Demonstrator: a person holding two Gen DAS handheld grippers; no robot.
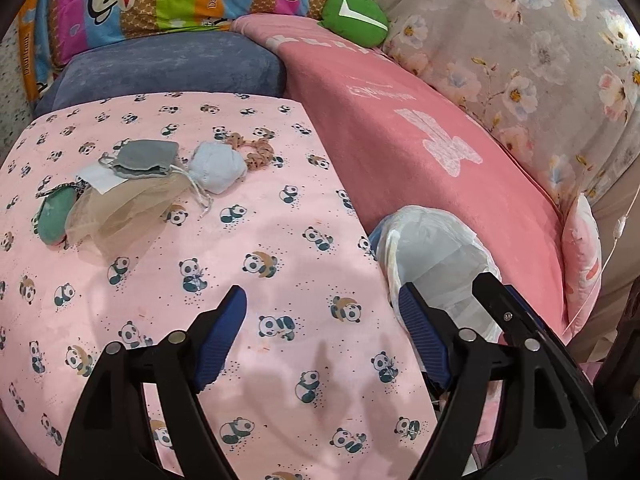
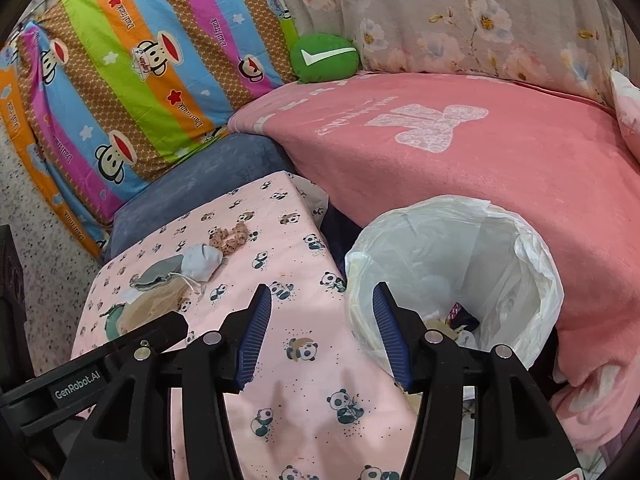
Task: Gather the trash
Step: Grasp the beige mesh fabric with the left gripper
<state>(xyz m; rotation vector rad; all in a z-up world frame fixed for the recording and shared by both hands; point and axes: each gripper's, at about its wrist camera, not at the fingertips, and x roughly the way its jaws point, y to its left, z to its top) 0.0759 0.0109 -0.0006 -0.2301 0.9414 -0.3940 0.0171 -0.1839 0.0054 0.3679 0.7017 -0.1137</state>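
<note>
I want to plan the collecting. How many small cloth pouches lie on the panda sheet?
2: a grey pouch and a pale blue pouch just right of it. More may hide under the mesh.

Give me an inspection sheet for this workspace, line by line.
Surface: pink panda-print sheet, bare near the grippers.
Job's things: lined trash bin at the sheet's right edge, some trash already inside; pile of small cloth pouches at the far left.
Clutter: light blue pouch and beaded ring beside the pile.
Grippers: left gripper and right gripper, jaws open, both empty.
Cables: nothing seen.
Surroundings: pink blanket, green cushion, striped monkey-print pillow.
</note>
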